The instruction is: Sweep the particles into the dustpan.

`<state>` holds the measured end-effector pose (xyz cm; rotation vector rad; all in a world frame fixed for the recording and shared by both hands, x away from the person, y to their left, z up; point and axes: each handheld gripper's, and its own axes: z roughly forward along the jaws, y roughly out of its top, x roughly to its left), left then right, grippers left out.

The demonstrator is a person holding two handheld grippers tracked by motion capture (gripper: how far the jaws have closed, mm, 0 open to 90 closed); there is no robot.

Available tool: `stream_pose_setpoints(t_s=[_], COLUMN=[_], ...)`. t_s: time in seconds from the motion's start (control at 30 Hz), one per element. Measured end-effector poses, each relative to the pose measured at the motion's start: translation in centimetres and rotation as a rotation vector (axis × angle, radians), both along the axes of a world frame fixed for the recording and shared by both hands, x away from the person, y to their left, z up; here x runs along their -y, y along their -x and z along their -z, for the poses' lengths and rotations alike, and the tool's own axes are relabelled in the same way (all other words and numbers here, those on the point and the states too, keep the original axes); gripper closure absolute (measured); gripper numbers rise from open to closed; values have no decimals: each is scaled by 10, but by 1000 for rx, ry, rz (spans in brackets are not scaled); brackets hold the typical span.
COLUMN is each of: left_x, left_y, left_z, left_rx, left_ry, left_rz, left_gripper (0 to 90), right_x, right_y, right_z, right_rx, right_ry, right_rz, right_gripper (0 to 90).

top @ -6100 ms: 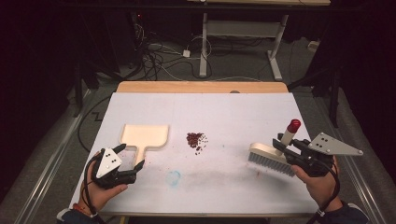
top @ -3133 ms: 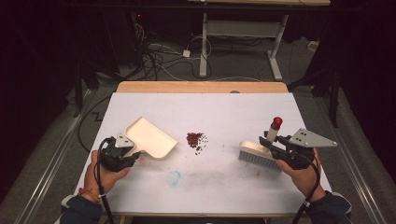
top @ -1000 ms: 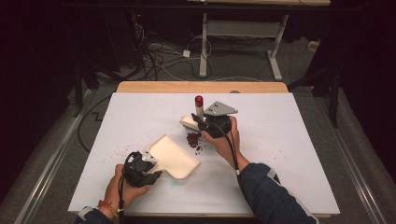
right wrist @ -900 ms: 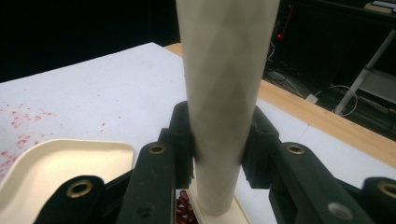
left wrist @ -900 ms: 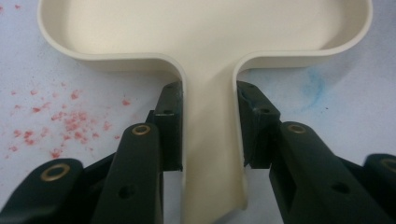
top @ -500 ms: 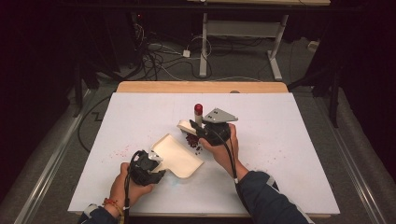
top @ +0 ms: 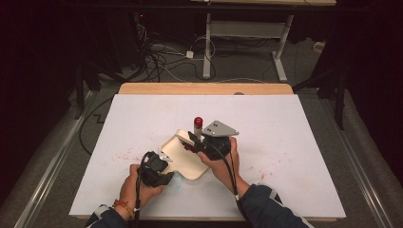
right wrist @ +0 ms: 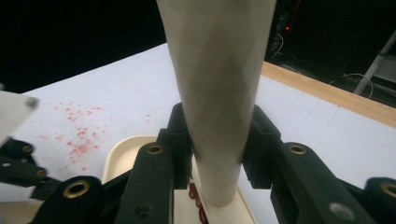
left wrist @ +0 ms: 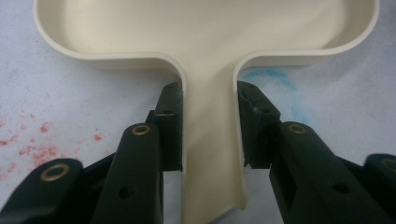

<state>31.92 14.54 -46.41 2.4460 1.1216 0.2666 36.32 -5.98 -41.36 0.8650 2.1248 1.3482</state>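
We see left tool (left wrist: 210, 154) clamped on dustpan (top: 183, 154) handle, right tool (right wrist: 217, 140) clamped on brush (right wrist: 219, 93) handle at dustpan's far edge; tabletop (top: 304, 133) open all round.

The brush (top: 196, 134) has swept the red bits (top: 190, 147) into the dustpan (top: 183, 159).

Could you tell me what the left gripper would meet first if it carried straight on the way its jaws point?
Probably the brush in the right gripper, just past the far edge of the dustpan that the left gripper holds by the handle; depth is uncertain.
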Motion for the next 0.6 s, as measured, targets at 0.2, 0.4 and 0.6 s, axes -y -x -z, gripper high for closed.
stream_pose_setpoints(t_s=[0.2,0.4,0.6], left_x=[-1,-1,-1], left_y=[-2,-4,-4], left_z=[1,3,4], left_rx=[-11,-17,-9], left_ry=[18,23,16], left_rz=[-12,-14,-9], left_gripper=[638,637,637], right_x=[0,0,1], right_y=[13,20,25], right_z=[-1,-3,-5], right_rx=[-22,-27,-23], right_ry=[-14,-18,-33], right_rz=[-4,-25,-50], right_gripper=[685,687,693])
